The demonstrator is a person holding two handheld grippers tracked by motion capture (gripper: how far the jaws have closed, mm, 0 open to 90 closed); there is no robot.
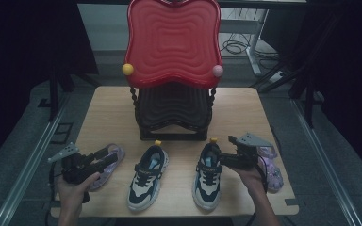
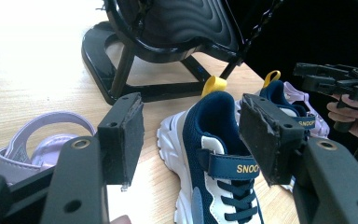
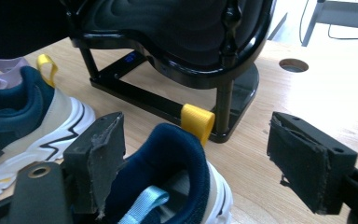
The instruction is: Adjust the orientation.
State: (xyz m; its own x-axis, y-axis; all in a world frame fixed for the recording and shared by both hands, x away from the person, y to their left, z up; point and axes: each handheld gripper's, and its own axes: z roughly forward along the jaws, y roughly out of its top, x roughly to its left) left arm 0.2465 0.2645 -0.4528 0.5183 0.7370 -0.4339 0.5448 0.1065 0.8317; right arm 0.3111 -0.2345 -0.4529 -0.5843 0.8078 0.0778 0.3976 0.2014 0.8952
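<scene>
So the left gripper point(image 1: 102, 153) sat at the near-left of the wooden counter point(image 1: 108, 113), held in the person's left hand point(image 1: 75, 186), jaws spread wide with nothing between them. In the left gripper view those jaws framed the left sneaker point(image 2: 214, 154), navy and white with a yellow heel loop and a strap reading "SNOO", but weren't touching it. A lilac sandal point(image 1: 106, 162) lay right under and beside that gripper.

The right gripper point(image 1: 227, 149) was over at the near-right, in the right hand point(image 1: 252, 176), also wide open. In the right gripper view its jaws sat either side of the right sneaker's point(image 3: 168, 168) navy heel collar, left pad looking very close to it, right pad well clear. I couldn't tell if the left pad actually touched. A second lilac sandal point(image 1: 271, 167) lay just beside that hand.

Both sneakers stood side by side mid-counter, heels pointing at the black stand point(image 1: 172, 117) behind them, which carried a red wavy tray point(image 1: 172, 40) up top.
</scene>
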